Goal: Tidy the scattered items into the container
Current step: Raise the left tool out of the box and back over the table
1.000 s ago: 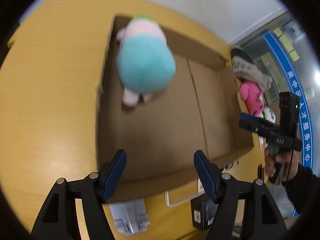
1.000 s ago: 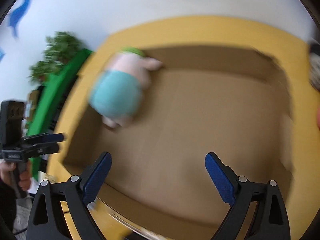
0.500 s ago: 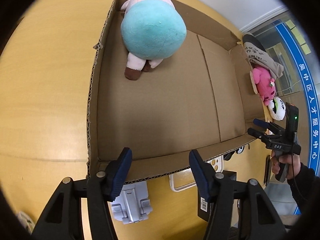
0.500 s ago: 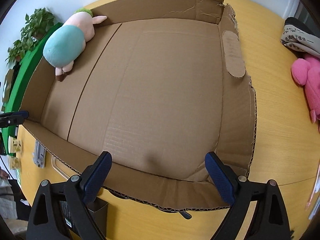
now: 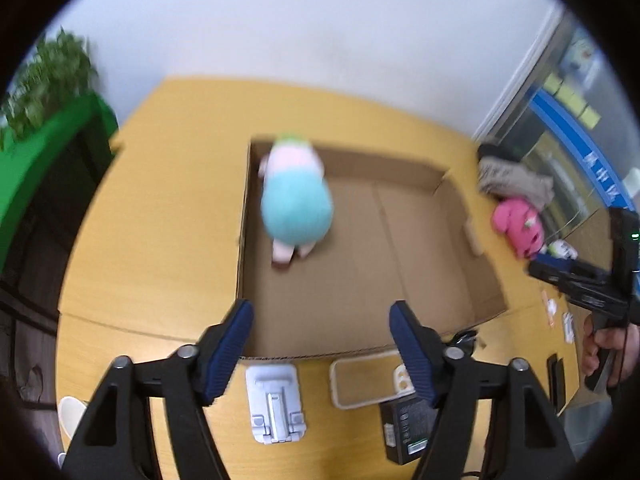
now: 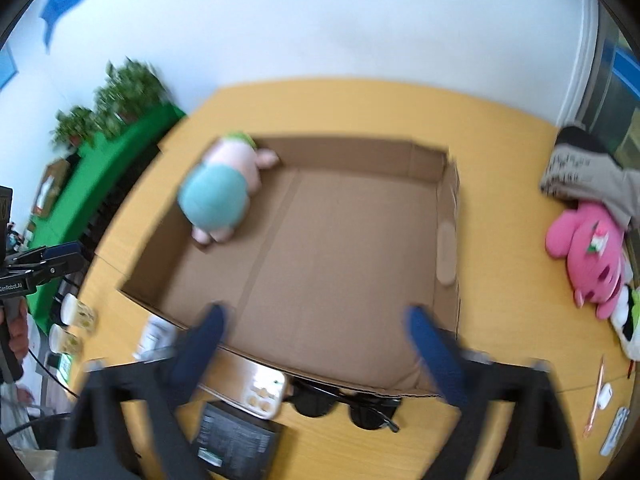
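An open cardboard box [image 5: 452, 184] [image 6: 448, 184] lies on the yellow table. A plush toy with a teal body [image 5: 296, 204] [image 6: 216, 196] lies in its far left corner. My left gripper [image 5: 320, 320] hovers above the box's near wall, its jaws closing with nothing between them. My right gripper [image 6: 316, 320], blurred, hangs over the near wall too, jaws closing on nothing. A pink plush [image 5: 518, 224] [image 6: 588, 252] lies on the table right of the box. Black sunglasses [image 6: 344, 404] lie against the near wall.
In front of the box lie a white phone stand [image 5: 276, 404], a phone case [image 5: 368, 376] and a black carton [image 5: 408, 428] [image 6: 236, 440]. A grey cloth bag [image 6: 588, 168] lies behind the pink plush. Green planters [image 6: 120, 148] line the left side.
Both grippers have risen and drawn back from the box, so it looks smaller and the wall and plants show. The right jaws stand a little narrower.
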`<action>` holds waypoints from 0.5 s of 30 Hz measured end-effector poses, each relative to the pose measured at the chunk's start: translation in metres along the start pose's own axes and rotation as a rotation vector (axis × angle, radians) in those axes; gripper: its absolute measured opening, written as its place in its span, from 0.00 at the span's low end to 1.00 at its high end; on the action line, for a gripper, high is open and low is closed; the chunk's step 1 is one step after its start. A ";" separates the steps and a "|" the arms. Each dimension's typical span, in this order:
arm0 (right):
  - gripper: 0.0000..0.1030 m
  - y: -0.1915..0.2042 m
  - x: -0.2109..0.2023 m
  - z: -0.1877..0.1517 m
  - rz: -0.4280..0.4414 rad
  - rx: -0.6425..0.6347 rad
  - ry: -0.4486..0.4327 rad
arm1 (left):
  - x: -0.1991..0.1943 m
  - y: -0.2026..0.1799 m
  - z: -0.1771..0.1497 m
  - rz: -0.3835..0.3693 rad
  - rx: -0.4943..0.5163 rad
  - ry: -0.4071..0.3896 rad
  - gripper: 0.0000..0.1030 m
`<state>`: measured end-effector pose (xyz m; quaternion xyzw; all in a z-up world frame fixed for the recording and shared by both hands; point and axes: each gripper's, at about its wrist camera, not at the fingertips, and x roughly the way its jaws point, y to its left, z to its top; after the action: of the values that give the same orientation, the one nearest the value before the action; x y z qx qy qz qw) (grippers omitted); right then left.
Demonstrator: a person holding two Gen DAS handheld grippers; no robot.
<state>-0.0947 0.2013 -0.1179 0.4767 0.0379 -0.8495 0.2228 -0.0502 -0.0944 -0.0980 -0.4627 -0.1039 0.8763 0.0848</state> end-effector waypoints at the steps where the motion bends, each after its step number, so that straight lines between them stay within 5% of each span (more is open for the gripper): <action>1: 0.22 0.002 -0.005 -0.001 0.003 0.007 0.000 | -0.013 -0.001 0.001 -0.008 0.019 -0.015 0.02; 4: 0.26 0.017 -0.017 -0.004 0.022 0.028 -0.006 | -0.036 -0.012 -0.003 0.006 0.026 -0.025 0.03; 5: 0.60 0.020 -0.022 -0.007 0.022 0.028 0.000 | -0.043 -0.014 -0.005 -0.002 0.021 -0.036 0.06; 6: 1.00 0.023 -0.027 -0.010 0.006 0.027 0.002 | -0.051 -0.014 -0.006 0.000 0.008 -0.042 0.23; 7: 0.98 0.027 -0.033 -0.013 -0.016 0.023 -0.015 | -0.057 -0.014 -0.008 0.005 -0.010 -0.043 0.53; 9: 0.99 0.034 -0.049 -0.021 -0.027 0.009 -0.039 | -0.071 -0.016 -0.015 0.006 -0.026 -0.077 0.79; 15: 0.99 0.057 -0.074 -0.037 -0.036 -0.005 -0.049 | -0.086 -0.033 -0.032 0.032 -0.008 -0.092 0.79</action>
<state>-0.0090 0.1857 -0.0684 0.4544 0.0429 -0.8647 0.2095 0.0258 -0.0801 -0.0385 -0.4238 -0.1036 0.8975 0.0643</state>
